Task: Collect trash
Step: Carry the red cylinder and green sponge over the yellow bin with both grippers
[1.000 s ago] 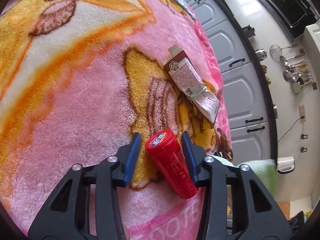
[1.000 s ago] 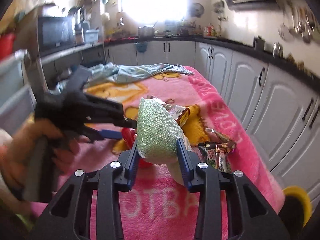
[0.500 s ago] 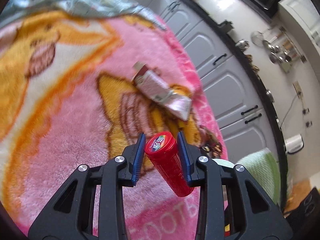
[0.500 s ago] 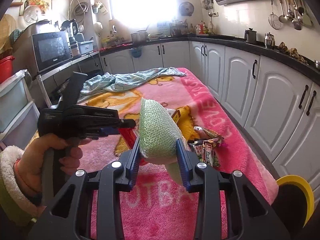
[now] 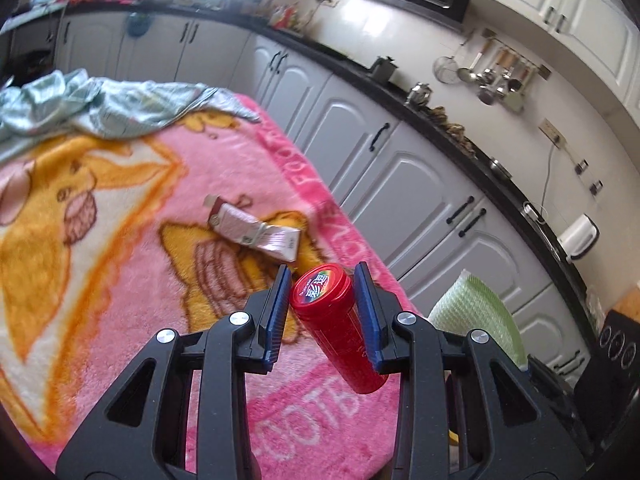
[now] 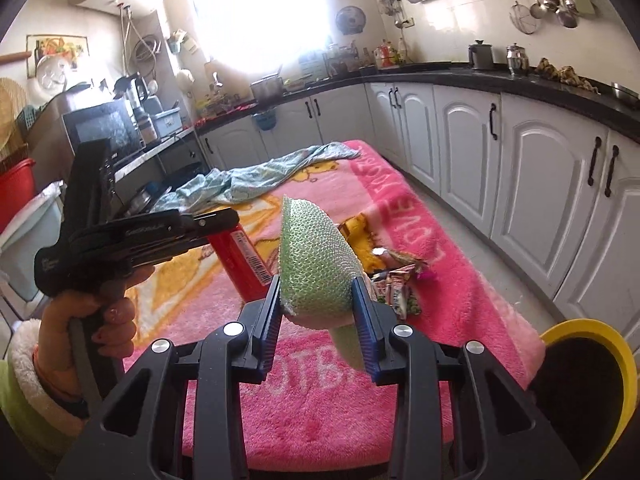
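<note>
Grippers both grasp trash above our pink blanket (image 6: 460, 280): left gripper (image 5: 322, 308) clenches the red tube (image 5: 340, 332), right gripper (image 6: 316, 312) the green foam net (image 6: 316, 256) (wrappers (image 6: 394, 284) lie on the blanket beyond it).

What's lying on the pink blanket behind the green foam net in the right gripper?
Past the green foam net, snack wrappers lie on the pink blanket, and the left gripper's red tube is alongside. The net hides the crumpled carton in the right wrist view.

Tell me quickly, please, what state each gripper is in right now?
Left gripper: shut on the red canister, lifted off the blanket.
Right gripper: shut on the green foam net.
</note>
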{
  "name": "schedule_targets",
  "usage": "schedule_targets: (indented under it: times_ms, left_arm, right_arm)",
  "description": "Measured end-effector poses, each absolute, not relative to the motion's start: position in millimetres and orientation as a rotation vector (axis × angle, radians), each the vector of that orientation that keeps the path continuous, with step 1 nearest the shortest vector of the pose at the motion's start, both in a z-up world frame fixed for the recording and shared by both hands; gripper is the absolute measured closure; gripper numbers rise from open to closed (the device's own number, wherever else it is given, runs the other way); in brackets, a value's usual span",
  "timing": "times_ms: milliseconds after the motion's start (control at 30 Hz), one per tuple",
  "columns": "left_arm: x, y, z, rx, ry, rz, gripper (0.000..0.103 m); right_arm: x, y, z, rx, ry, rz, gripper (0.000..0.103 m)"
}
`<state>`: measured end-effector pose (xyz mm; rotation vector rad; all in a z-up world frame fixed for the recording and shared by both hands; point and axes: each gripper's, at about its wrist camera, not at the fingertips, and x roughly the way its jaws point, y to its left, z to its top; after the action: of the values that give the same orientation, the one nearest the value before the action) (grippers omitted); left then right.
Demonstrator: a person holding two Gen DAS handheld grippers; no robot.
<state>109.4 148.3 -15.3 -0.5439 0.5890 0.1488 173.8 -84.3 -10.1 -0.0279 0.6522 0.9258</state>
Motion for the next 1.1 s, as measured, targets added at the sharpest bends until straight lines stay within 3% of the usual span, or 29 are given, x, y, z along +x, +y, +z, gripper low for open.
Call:
schedule_targets:
  times_ms: [1100]
  left_arm:
    - [129, 32, 10, -0.365, 0.567, -0.057, 0.078]
  right_arm:
    - [174, -207, 22, 0.108, 0.578, 0.709, 0.070]
